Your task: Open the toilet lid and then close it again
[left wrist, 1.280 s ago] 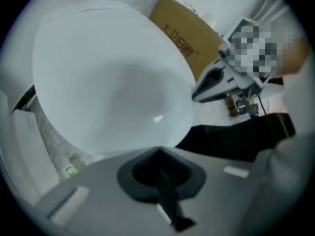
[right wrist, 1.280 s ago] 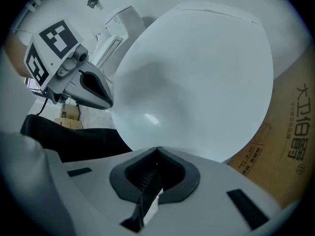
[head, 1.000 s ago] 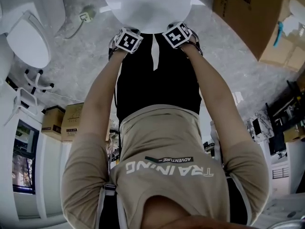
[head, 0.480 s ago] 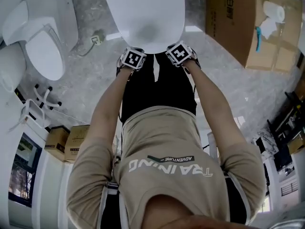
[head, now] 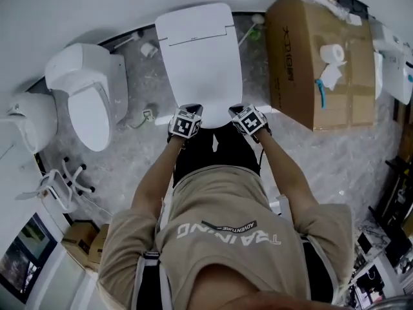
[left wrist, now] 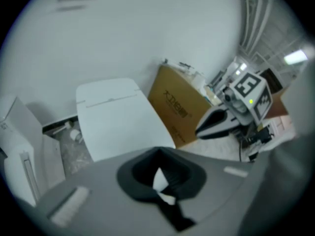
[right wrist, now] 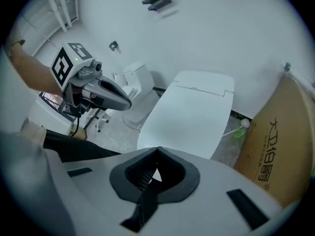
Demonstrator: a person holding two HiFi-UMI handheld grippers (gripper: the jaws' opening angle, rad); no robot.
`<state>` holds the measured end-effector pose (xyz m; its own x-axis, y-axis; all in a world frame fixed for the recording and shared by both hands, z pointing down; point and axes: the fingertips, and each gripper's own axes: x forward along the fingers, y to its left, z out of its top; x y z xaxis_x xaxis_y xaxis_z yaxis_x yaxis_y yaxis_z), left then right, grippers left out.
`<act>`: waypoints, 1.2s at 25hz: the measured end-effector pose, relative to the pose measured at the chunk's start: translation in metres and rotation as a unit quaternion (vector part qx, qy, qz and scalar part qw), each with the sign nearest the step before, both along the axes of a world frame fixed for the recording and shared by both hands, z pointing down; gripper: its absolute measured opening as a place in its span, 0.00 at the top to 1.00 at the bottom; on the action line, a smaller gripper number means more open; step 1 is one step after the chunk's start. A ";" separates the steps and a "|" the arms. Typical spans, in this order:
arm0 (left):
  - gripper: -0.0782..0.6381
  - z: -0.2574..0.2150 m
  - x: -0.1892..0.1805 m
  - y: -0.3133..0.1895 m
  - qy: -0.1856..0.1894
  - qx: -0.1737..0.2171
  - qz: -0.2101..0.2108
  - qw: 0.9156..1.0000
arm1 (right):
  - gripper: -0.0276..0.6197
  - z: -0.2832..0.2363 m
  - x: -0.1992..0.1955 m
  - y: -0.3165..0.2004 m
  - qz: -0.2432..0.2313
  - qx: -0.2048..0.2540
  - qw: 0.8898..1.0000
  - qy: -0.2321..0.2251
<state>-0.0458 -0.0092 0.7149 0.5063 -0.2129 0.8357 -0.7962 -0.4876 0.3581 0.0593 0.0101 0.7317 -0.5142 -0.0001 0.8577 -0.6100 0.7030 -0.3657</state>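
A white toilet stands against the wall with its flat lid (head: 200,57) down over the bowl. My left gripper (head: 190,111) and right gripper (head: 239,111) hover side by side at the lid's front edge. Along the left gripper (left wrist: 158,152) the lid (left wrist: 115,119) lies just ahead, and the right gripper (left wrist: 216,124) shows at the side. Along the right gripper (right wrist: 157,152) the lid (right wrist: 189,112) is ahead too, and the left gripper (right wrist: 110,96) is off to the left. Both pairs of jaws are shut with nothing between them. The bowl's rim is hidden by the lid.
A second white toilet (head: 90,102) stands to the left, with another white fixture (head: 29,118) beyond it. A large cardboard box (head: 316,63) with a paper roll (head: 333,53) on top sits close on the right. A toilet brush (head: 255,21) leans between the toilet and the box.
The head view has pulled up and back, so the whole toilet now shows. Both grippers have stayed side by side at the lid's front edge, and the lid lies flat.
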 end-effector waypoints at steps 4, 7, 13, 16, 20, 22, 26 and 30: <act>0.89 -0.056 -0.006 -0.030 0.000 0.072 -0.024 0.997 | 0.94 -0.052 -0.002 -0.024 0.036 0.053 0.997 -0.048; 0.89 -0.098 -0.014 -0.047 -0.004 0.128 -0.032 0.991 | 0.94 -0.093 -0.004 -0.044 0.072 0.095 0.989 -0.085; 0.89 -0.185 -0.029 -0.070 0.009 0.227 -0.069 0.971 | 0.94 -0.168 -0.014 -0.079 0.090 0.174 0.973 -0.121; 0.89 -0.230 -0.031 -0.099 0.029 0.275 -0.084 0.957 | 0.94 -0.210 -0.017 -0.104 0.080 0.231 0.961 -0.130; 0.89 -0.281 -0.035 -0.132 0.034 0.332 -0.092 0.938 | 0.94 -0.262 -0.021 -0.131 0.085 0.285 0.943 -0.148; 0.89 -0.305 -0.037 -0.146 0.037 0.356 -0.101 0.928 | 0.94 -0.285 -0.020 -0.143 0.093 0.298 0.937 -0.154; 0.89 -0.362 -0.047 -0.168 0.072 0.401 -0.145 0.902 | 0.94 -0.336 -0.021 -0.165 0.123 0.329 0.917 -0.189; 0.89 -0.415 -0.056 -0.180 0.074 0.454 -0.146 0.876 | 0.94 -0.393 -0.030 -0.187 0.145 0.390 0.883 -0.215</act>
